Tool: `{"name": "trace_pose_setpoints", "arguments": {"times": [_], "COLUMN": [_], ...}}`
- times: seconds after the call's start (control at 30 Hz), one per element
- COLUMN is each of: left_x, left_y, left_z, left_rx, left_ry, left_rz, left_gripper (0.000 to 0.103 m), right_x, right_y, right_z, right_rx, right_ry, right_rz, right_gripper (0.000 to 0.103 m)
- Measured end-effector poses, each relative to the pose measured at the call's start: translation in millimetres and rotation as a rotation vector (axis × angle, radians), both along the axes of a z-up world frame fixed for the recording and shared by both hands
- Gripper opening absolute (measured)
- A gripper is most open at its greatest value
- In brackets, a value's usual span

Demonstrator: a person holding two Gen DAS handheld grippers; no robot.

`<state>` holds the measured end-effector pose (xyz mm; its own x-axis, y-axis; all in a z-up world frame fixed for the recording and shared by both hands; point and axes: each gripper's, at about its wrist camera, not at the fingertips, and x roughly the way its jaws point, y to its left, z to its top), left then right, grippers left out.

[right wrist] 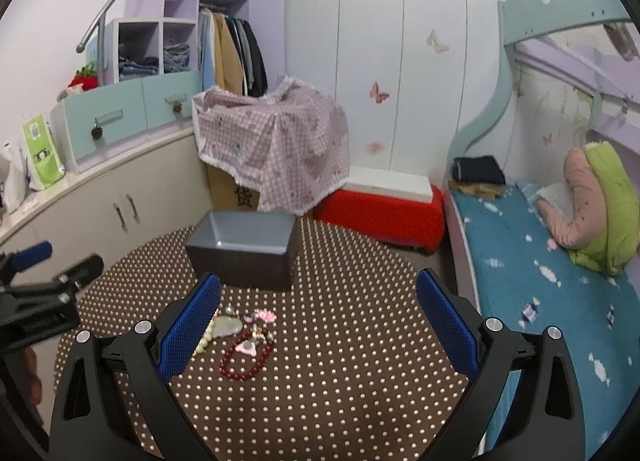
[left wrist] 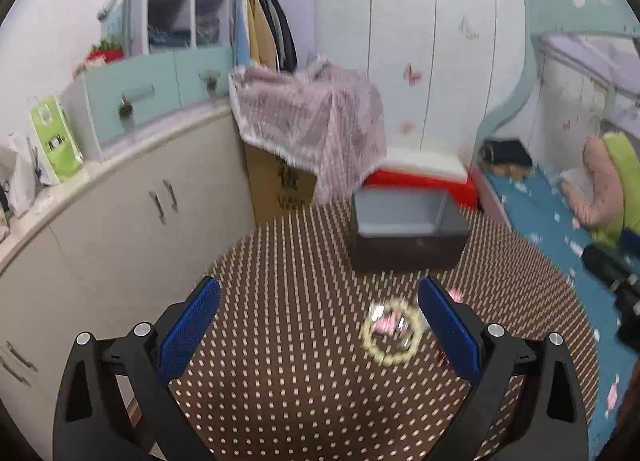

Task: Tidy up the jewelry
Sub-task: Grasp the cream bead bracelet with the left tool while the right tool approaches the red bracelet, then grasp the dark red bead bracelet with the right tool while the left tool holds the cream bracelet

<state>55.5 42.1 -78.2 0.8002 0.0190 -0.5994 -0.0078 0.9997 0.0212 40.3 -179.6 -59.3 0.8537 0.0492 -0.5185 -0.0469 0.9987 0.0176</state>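
Observation:
A small pile of jewelry lies on the brown dotted table (right wrist: 340,361). In the right wrist view I see a dark red bead bracelet (right wrist: 246,359), a pale bead bracelet (right wrist: 204,339) and pink hair clips (right wrist: 262,316). In the left wrist view the pale bead bracelet (left wrist: 390,331) is blurred, just left of my right finger. A dark open box (right wrist: 244,255) with a grey inside stands behind the pile; it also shows in the left wrist view (left wrist: 408,231). My left gripper (left wrist: 320,325) is open and empty. My right gripper (right wrist: 318,325) is open and empty above the table.
White cabinets (right wrist: 120,201) run along the left. A cardboard box under a pink checked cloth (right wrist: 276,141) and a red stool (right wrist: 380,213) stand behind the table. A bed with a blue sheet (right wrist: 540,281) is on the right. The left gripper shows at the left edge of the right wrist view (right wrist: 44,293).

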Motion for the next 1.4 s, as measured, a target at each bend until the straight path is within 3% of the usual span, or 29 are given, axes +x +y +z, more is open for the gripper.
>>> {"name": "trace_pose_setpoints", "arguments": {"times": [0.2,0.47,0.53,0.6,0.7,0.8,1.0,1.13,1.4], "left_x": [27,54,60,63,68,67,67,67,54], "left_y": [3,-6,-8,-7,-4,-4,-5,1,0], "left_z": [-48,-86,-93,-97,-101,-98,-97,-94,-60], "left_rx": [-0.056,-0.033,-0.012,-0.006,-0.011,-0.007,0.004,-0.066,-0.174], "left_ry": [0.172,0.272,0.291,0.307,0.332,0.329,0.321,0.318,0.224], "left_rz": [-0.011,-0.013,-0.004,-0.003,0.001,-0.007,-0.04,-0.078,-0.153], "left_gripper": [0.095,0.087,0.075,0.074,0.061,0.054,0.008,0.008,0.008], "right_x": [16,31,35,40,42,46,48,48,47], "right_y": [1,1,1,0,1,3,7,7,10], "right_z": [-31,-65,-70,-76,-80,-83,-87,-90,-93], "right_rx": [-0.002,-0.011,-0.012,-0.011,-0.008,-0.01,-0.004,-0.004,0.013], "right_ry": [0.078,0.157,0.169,0.184,0.195,0.203,0.219,0.229,0.244], "right_rz": [0.017,0.023,0.022,0.023,0.025,0.034,0.053,0.056,0.074], "right_gripper": [0.095,0.095,0.095,0.095,0.095,0.095,0.095,0.095,0.095]}}
